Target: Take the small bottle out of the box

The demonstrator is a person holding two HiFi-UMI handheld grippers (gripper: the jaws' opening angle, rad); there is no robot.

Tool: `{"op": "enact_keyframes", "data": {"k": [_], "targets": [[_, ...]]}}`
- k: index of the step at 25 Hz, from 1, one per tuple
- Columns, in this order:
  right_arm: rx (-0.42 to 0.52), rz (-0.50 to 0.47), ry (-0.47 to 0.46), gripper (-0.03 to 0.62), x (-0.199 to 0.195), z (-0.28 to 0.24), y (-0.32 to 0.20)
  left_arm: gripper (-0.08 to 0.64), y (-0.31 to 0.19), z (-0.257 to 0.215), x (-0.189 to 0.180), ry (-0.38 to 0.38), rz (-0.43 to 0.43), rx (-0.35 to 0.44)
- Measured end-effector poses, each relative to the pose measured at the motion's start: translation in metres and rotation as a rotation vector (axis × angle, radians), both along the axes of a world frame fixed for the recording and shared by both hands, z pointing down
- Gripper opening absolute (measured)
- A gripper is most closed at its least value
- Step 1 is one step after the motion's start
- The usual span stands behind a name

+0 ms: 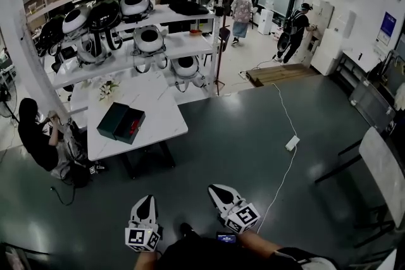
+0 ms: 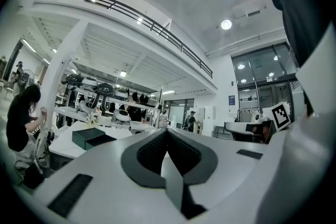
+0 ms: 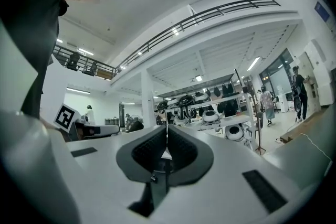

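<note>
A dark box (image 1: 120,122) lies open on the white marble-top table (image 1: 164,129), with something red showing inside it; no small bottle can be made out. Both grippers are held low over the dark floor, well short of the table. My left gripper (image 1: 145,198) has its jaws together with nothing between them, and in its own view the left gripper (image 2: 167,131) points level toward the box (image 2: 88,137). My right gripper (image 1: 214,188) is shut and empty too. In the right gripper view the right gripper (image 3: 167,128) faces the shelves, and the box is not visible.
Behind the table stands a white shelf rack (image 1: 158,44) with round black-and-white devices. A person in black (image 1: 38,139) crouches at the table's left end. A power strip (image 1: 292,143) and its cable lie on the floor to the right. Another table (image 1: 383,167) stands at the far right.
</note>
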State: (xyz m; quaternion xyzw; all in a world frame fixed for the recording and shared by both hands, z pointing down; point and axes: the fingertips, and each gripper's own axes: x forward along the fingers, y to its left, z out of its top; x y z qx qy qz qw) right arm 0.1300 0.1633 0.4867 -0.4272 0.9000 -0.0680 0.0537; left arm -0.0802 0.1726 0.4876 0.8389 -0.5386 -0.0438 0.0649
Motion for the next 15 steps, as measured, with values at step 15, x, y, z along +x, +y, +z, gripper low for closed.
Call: {"op": "enact_keyframes", "data": {"k": [15], "targets": [[0.007,0.044,0.003,0.035,0.004,-0.011,-0.133,0.015,-0.149,-0.018,-0.015,0.050,0.003,0.063]]}}
